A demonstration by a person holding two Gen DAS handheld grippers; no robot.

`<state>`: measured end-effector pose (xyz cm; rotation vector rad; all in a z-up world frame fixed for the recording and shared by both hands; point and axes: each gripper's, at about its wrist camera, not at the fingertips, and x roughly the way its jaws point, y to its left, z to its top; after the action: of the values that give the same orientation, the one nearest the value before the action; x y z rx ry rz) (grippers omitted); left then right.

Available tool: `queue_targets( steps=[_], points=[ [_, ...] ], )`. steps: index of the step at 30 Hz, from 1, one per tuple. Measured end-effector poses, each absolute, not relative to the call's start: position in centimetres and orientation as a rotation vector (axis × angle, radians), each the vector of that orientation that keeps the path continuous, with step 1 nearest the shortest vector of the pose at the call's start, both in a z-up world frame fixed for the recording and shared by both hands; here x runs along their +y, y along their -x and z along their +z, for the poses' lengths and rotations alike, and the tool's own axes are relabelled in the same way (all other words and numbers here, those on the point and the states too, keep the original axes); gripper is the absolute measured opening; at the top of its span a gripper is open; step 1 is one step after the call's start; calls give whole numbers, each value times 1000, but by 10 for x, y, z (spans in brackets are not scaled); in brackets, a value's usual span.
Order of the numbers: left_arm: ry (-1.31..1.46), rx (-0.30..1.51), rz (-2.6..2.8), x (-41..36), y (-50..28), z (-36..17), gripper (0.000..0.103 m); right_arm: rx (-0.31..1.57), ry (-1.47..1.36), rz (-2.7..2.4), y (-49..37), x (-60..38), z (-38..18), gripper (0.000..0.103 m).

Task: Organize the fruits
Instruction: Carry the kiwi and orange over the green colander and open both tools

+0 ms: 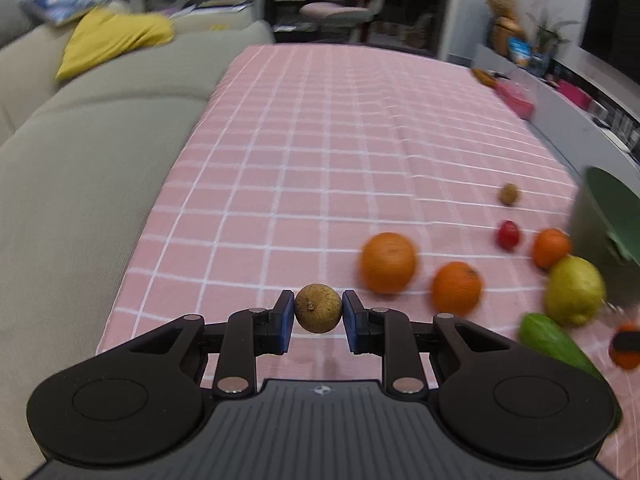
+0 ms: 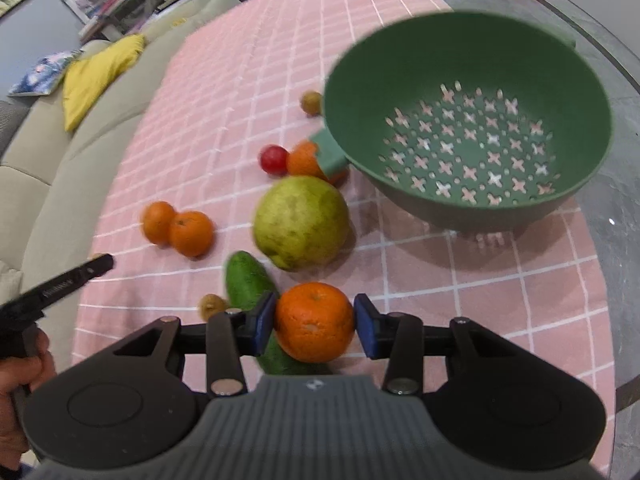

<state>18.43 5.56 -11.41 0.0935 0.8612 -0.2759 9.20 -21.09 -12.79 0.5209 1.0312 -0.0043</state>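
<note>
Orange mandarin (image 2: 314, 322) sits clamped in the right hand-held gripper (image 2: 314, 322).

Pink white-checked tablecloth (image 1: 320, 140); green colander (image 2: 468, 120); orange mandarin (image 2: 314, 322); brown longan (image 1: 318, 308); yellow cushion (image 1: 116, 40).

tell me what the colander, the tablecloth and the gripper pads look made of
Colander: likely matte moulded plastic, going by its even green colour and clean cross-shaped cutouts. Tablecloth: woven fabric, pink with a white grid, showing soft creases and a draped edge. Pads: blue, dull, possibly rubber or soft plastic; the frames cannot settle which.
</note>
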Motion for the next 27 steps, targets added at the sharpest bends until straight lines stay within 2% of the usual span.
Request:
queue_targets(
  steps=[13, 21, 27],
  points=[
    [-225, 806, -546, -63, -144, -70, 29, 881, -412, 15, -87, -271, -49, 40],
    [-471, 719, -832, -162, -143, -55, 29, 885, -458, -38, -102, -325, -54, 40],
    [-615, 748, -993, -210, -162, -63, 29, 907, -411, -20, -119, -342, -57, 40]
  ],
)
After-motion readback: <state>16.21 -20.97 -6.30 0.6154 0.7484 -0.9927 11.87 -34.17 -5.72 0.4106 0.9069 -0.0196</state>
